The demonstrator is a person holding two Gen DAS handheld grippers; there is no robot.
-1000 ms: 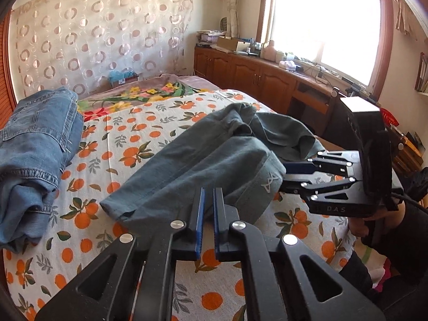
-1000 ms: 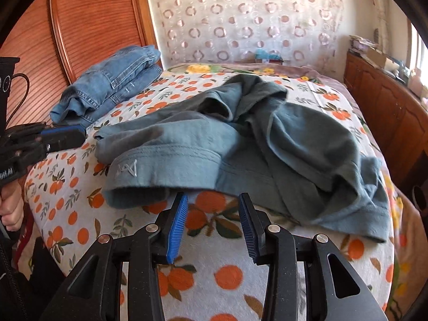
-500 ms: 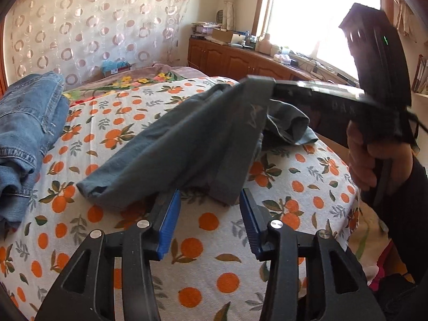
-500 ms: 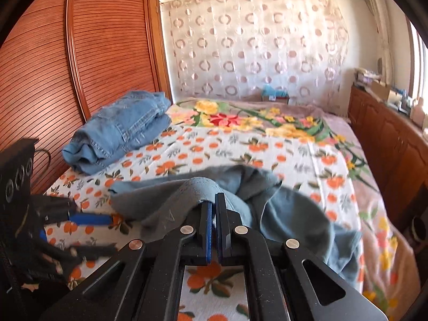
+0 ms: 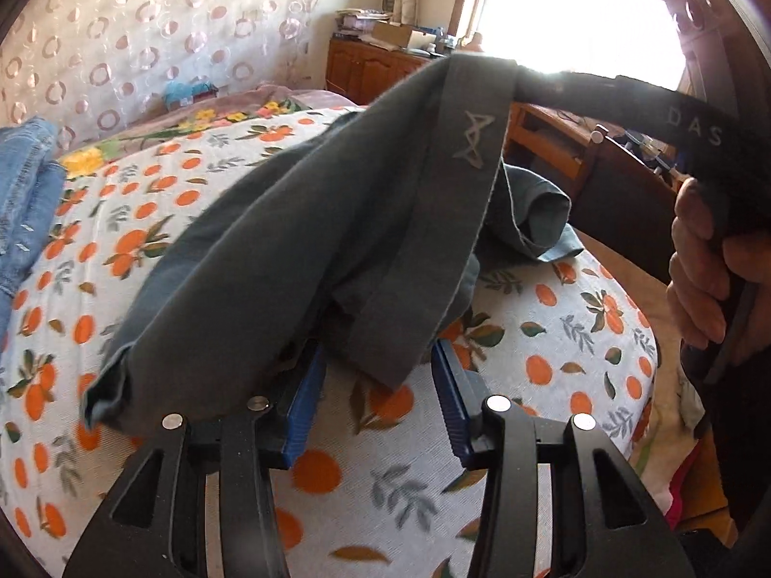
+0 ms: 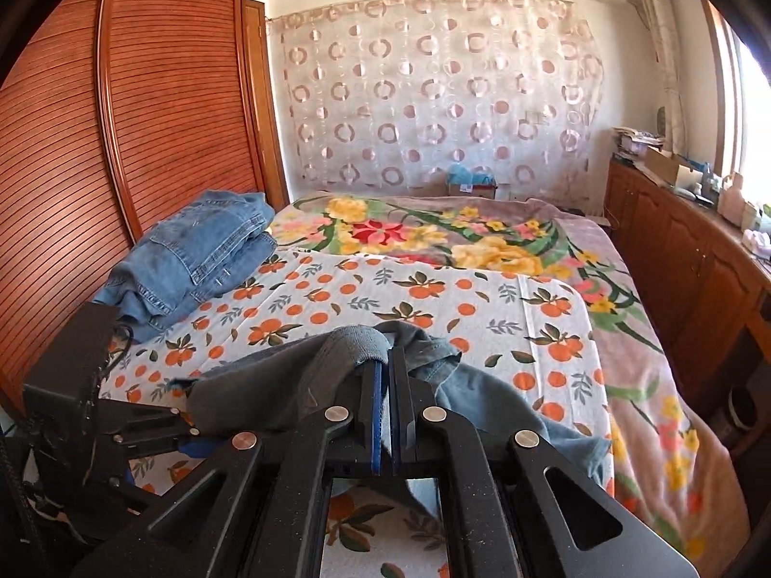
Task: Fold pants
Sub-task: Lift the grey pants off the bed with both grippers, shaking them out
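Grey pants lie crumpled on the orange-print bed sheet. My right gripper is shut on their waistband and holds that edge up off the bed; in the left wrist view the right gripper comes in from the upper right, a hand on its handle. The waistband with its pale logo hangs down from there. My left gripper is open low over the sheet, with the hanging end of the band between its blue pads and the pads not pressing on it. The pants partly cover its left finger.
Folded blue jeans lie at the far left of the bed beside a slatted wooden wardrobe. A floral blanket covers the far end. Wooden cabinets with clutter run along the right wall under a bright window.
My right gripper went from open to shut on the waistband and lifted it. My left gripper went from shut to open and moved in under the hanging cloth.
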